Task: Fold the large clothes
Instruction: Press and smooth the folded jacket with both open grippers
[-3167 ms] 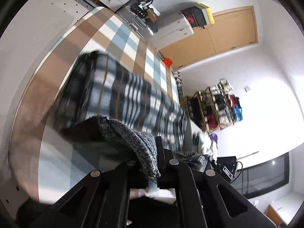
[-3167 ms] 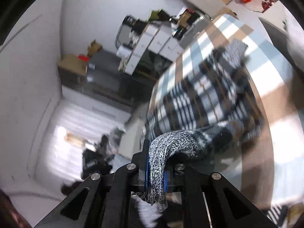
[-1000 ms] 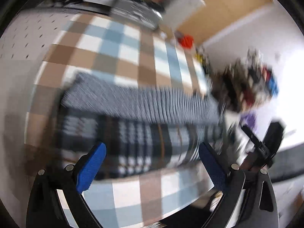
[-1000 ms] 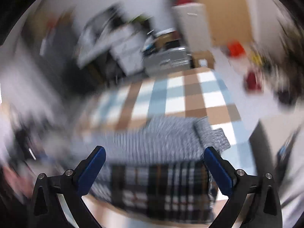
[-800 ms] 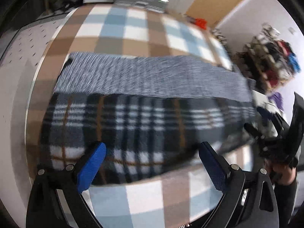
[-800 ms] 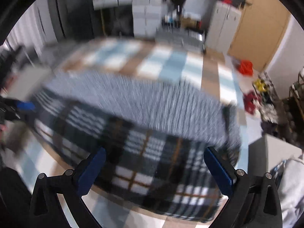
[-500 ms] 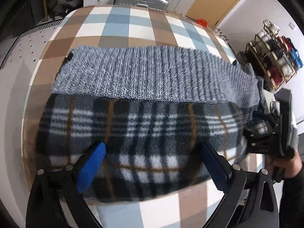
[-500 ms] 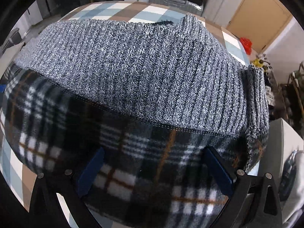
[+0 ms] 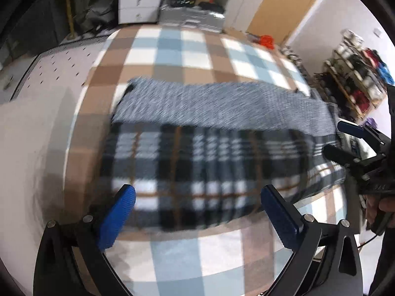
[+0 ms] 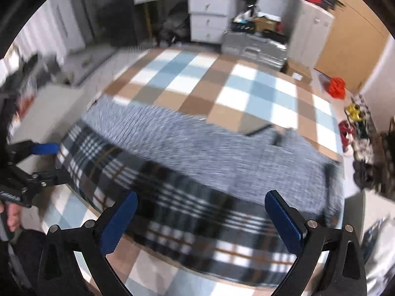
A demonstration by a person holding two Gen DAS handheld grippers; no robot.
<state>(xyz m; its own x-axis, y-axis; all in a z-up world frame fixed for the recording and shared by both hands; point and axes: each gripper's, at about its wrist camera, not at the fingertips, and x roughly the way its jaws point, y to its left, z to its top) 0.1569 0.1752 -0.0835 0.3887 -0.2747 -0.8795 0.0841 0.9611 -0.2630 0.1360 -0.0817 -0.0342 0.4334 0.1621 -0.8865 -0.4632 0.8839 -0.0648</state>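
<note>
A large folded garment lies flat on the checked table: its near half is black-and-white plaid fleece (image 9: 197, 162) (image 10: 187, 204), its far half grey rib knit (image 9: 217, 103) (image 10: 222, 148). My left gripper (image 9: 197, 212) hovers open above the garment's near edge, blue pads wide apart, nothing between them. My right gripper (image 10: 201, 218) is open too, over the plaid's near edge. Each gripper appears in the other's view: the right gripper (image 9: 350, 145) at the garment's right end, the left gripper (image 10: 39, 162) at its left end. Both views are motion-blurred.
The table (image 9: 172, 49) has a brown, blue and white check cloth, bare beyond the garment. White drawers (image 10: 209, 12) and a wooden door (image 10: 350, 37) stand behind. A shelf rack (image 9: 358, 74) is at the right. A hand (image 9: 385, 204) holds the right gripper.
Both grippers let go of the grey knit edge and opened. Since half a second ago they have pulled back and up from the garment, which lies folded on the table.
</note>
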